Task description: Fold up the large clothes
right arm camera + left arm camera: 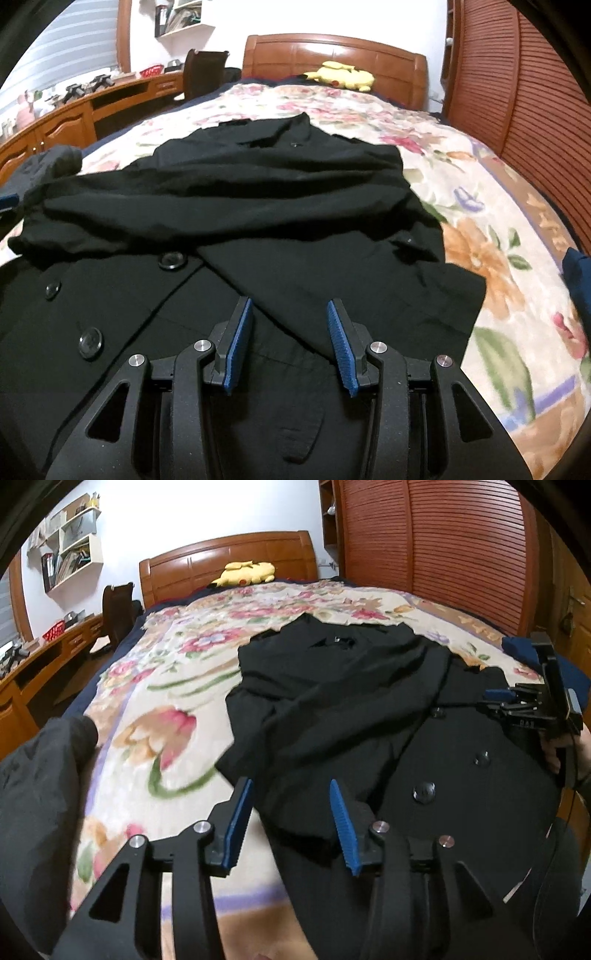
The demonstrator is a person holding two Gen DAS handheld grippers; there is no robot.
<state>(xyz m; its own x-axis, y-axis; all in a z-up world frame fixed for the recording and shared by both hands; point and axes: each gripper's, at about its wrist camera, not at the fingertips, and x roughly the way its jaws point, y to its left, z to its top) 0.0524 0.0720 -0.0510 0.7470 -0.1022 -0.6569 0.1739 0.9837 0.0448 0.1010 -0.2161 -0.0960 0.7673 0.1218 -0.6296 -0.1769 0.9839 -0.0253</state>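
Both grippers hang with their jaws apart and nothing between the blue pads. From its own camera, the left gripper (291,825) hovers over the near left edge of the black coat (369,709), one pad above the flowered blanket (147,686) and the other above dark cloth. The right gripper (291,345) sits over the middle of the coat's lower front, both pads above fabric and not pressing on it. In the left view the right gripper shows again at the far right edge, held in a hand (561,749) just past the coat's side.

The coat lies spread along the bed, collar toward the wooden headboard (229,565), hem toward the cameras. Its sleeves are folded in across the chest, forming a bunched band over the buttoned front. Large dark buttons (90,341) run down the panel below that band.

A yellow plush toy (245,574) rests by the headboard. A slatted wooden wardrobe (443,554) stands along one side of the bed, and a wooden counter (74,110) with shelves (70,546) above it runs along the other.
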